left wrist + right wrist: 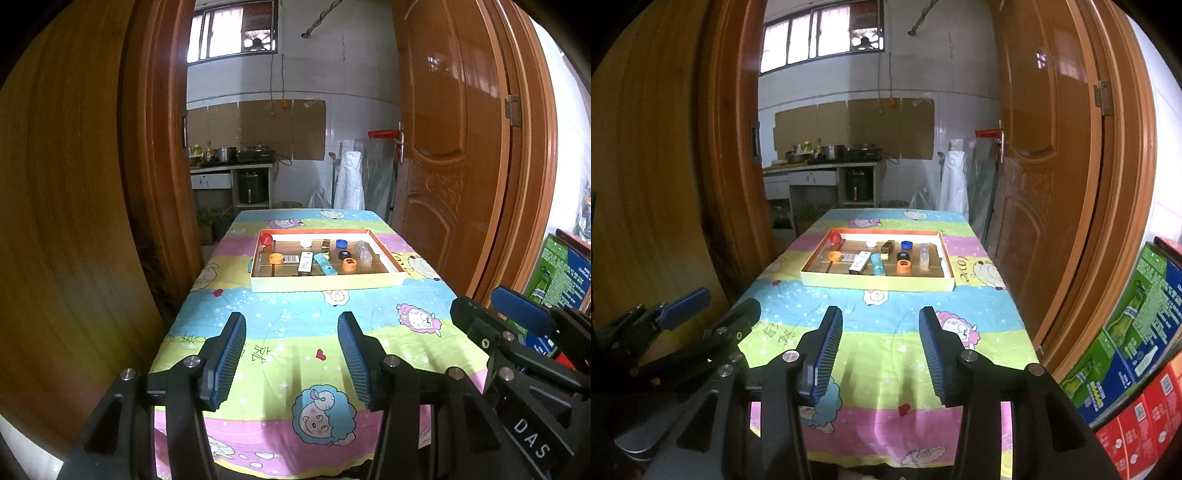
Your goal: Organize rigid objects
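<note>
A shallow cardboard tray (325,286) (879,282) sits at the middle of a table under a cartoon-print cloth. It holds several small items: a red ball (266,239), an orange cap (276,258), a white box (306,263), a light-blue box (325,264), an orange ring (349,264), a blue cap (341,243) and a clear box (364,253). My left gripper (291,332) hovers over the near end of the cloth, open and empty. My right gripper (881,325) is beside it, also open with only cloth between its blue pads. Both are well short of the tray.
Wooden door leaves stand close on the left (74,221) and right (454,166) of the table. Green and red printed cartons (1137,325) are stacked at the right. Beyond the table's far end is a kitchen counter (229,170) with pots.
</note>
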{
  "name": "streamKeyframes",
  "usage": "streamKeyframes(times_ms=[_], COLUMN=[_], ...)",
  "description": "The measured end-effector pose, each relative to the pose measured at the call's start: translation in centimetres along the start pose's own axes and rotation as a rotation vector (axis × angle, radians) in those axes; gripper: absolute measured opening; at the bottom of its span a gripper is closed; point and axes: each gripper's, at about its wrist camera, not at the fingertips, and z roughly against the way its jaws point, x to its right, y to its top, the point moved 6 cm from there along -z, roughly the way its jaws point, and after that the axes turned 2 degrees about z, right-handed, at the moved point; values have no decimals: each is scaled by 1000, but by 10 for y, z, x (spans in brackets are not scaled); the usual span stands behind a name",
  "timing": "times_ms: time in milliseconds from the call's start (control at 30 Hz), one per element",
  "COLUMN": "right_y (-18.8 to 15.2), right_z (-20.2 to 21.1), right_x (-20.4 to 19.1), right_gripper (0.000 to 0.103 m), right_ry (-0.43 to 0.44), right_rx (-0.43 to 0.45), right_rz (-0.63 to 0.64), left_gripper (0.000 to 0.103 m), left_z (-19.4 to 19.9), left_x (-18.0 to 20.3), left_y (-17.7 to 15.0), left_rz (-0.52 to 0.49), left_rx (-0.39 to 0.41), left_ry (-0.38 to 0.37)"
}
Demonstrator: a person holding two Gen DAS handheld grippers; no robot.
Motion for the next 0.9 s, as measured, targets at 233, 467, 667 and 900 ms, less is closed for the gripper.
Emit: streamKeyframes(times_ms=[233, 467, 667, 900], right_y=[0, -1, -1, -1], right_z=[0, 0, 0, -2], right_x=[-1, -1, -4, -4], right_gripper=[45, 45, 46, 54], right_ry=[2, 1, 10, 9], right_rx=[-1, -2, -3, -2], right_rz=[1, 1, 0, -11], left_gripper=[52, 52, 52, 52], left_z=[0, 0, 0, 0], left_x=[0, 0, 0, -2], left_y=[0, -1, -2, -2], left_rz=[0, 0, 1, 0], left_rx=[0, -3, -3, -2], left_ry=[1, 1, 1, 5])
